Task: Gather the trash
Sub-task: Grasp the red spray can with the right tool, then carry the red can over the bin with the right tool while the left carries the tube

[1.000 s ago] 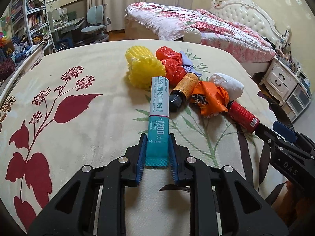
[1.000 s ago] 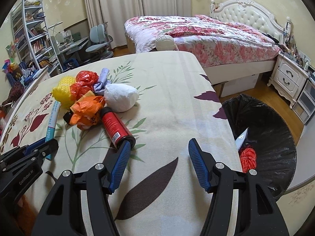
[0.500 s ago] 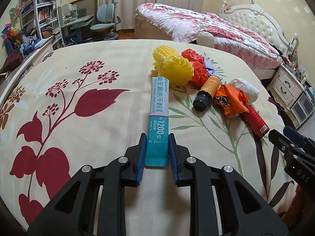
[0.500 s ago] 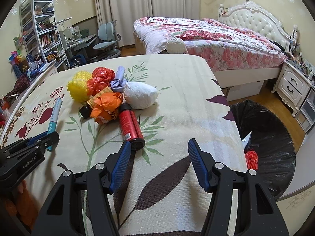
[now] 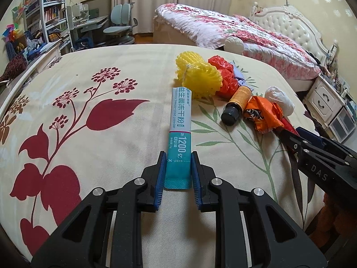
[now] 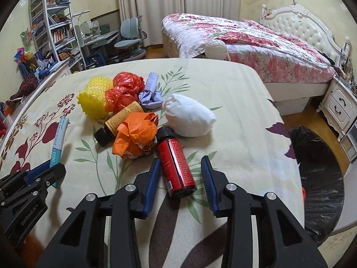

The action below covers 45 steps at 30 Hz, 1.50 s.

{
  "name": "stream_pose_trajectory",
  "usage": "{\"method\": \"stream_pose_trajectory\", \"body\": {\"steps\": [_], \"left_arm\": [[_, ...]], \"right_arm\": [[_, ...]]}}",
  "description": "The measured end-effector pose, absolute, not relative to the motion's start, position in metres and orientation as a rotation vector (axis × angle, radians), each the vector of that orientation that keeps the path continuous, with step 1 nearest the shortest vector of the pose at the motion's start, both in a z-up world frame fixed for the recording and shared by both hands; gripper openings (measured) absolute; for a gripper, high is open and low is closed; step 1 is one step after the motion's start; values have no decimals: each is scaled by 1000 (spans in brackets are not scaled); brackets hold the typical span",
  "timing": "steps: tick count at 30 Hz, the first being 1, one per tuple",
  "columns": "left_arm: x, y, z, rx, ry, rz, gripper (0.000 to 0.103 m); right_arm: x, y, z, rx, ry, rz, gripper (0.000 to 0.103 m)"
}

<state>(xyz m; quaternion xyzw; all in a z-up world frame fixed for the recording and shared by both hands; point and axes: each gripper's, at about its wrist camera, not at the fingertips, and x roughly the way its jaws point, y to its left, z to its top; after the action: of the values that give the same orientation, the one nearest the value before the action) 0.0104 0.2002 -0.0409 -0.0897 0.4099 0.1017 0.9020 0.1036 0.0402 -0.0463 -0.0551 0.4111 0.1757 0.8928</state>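
Note:
My left gripper [image 5: 177, 167] is shut on the near end of a teal and white powder sachet [image 5: 180, 131], which lies flat on the cloth. My right gripper [image 6: 180, 174] is open, its jaws on either side of a red bottle [image 6: 176, 163] lying on the table. Behind it lies a heap of trash: an orange bag [image 6: 135, 134], a white wad [image 6: 189, 118], an amber bottle with a black cap [image 6: 116, 124], a yellow foam net [image 6: 96, 99], a red bag [image 6: 125, 91] and a lilac wad [image 6: 151, 91].
A bin lined with a black bag [image 6: 316, 167] stands on the floor right of the table [image 6: 234, 93] edge. A bed [image 6: 245, 42] lies behind, a nightstand [image 6: 341, 105] at far right, shelves and a desk at back left.
My right gripper moved forward and left, so its open jaws now flank the red bottle. My left gripper stayed shut on the sachet and turned slightly.

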Motion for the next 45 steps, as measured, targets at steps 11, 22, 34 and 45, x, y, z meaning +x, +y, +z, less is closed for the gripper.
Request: {"method": "stream_pose_trajectory", "body": {"steps": [11, 22, 34, 45], "left_arm": [[9, 199, -41, -178, 846, 207, 22], [9, 181, -40, -161, 851, 183, 22], [11, 173, -41, -146, 858, 175, 22], [15, 153, -38, -133, 850, 133, 22]], "right_arm": [[80, 26, -44, -96, 853, 378, 25], [75, -5, -48, -59, 867, 333, 25], [83, 1, -49, -71, 865, 334, 28], [74, -14, -41, -57, 832, 316, 25]]}}
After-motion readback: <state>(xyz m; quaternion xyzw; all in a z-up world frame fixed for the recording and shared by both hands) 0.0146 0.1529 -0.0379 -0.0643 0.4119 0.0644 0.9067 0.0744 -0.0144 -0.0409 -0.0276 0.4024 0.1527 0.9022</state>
